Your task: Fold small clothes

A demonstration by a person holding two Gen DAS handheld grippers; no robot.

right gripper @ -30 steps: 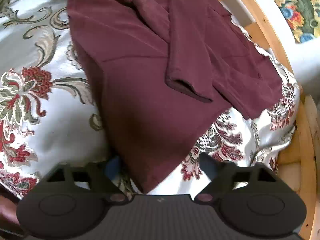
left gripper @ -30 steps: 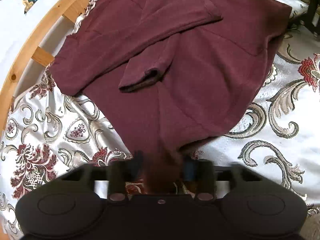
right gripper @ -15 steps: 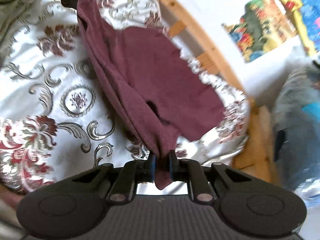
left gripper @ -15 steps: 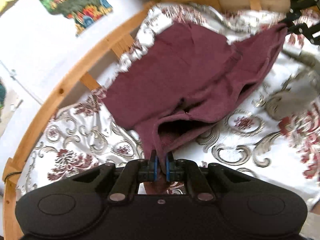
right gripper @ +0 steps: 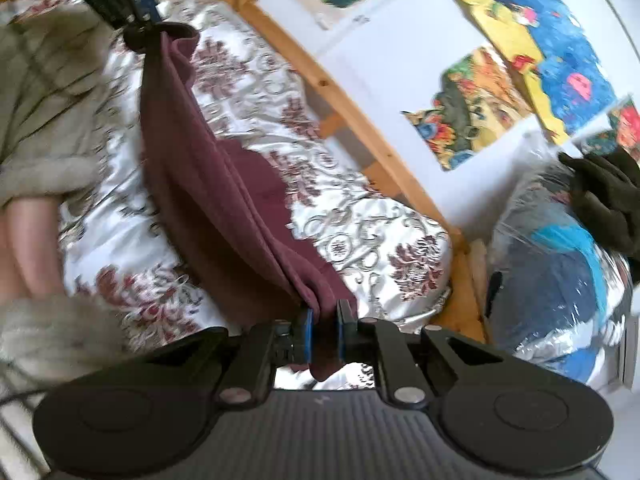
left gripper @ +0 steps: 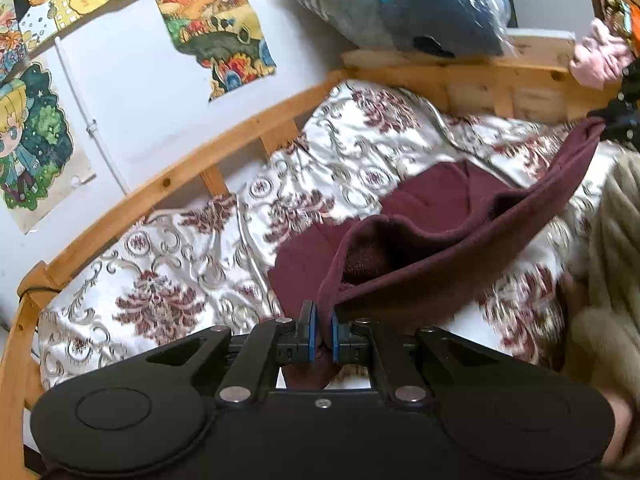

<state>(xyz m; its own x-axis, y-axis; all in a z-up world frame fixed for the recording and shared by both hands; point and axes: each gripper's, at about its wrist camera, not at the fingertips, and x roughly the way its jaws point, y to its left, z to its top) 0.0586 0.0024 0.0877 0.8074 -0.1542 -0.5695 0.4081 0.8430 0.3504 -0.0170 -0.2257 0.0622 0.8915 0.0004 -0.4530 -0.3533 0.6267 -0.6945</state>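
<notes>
A dark maroon sweater (left gripper: 440,248) hangs stretched between my two grippers above the patterned bedspread (left gripper: 168,272). My left gripper (left gripper: 322,334) is shut on one bottom corner of it. My right gripper (right gripper: 323,334) is shut on the other corner; the sweater (right gripper: 224,184) runs away from it to the left gripper (right gripper: 140,32) at the upper left. In the left wrist view the right gripper (left gripper: 616,116) shows at the right edge, holding the far end. The sweater's lower part sags and still touches the bed.
A wooden bed rail (left gripper: 160,184) curves along the wall, which carries colourful posters (left gripper: 216,28). A plastic-wrapped blue and grey bundle (left gripper: 420,8) lies at the bed's end. The person's beige sleeve (right gripper: 48,80) and hand are close by.
Both grippers closed on the sweater's bottom corners and lifted it off the bed. It was lying flat with folded sleeves; now it hangs stretched between them, raised higher than half a second ago.
</notes>
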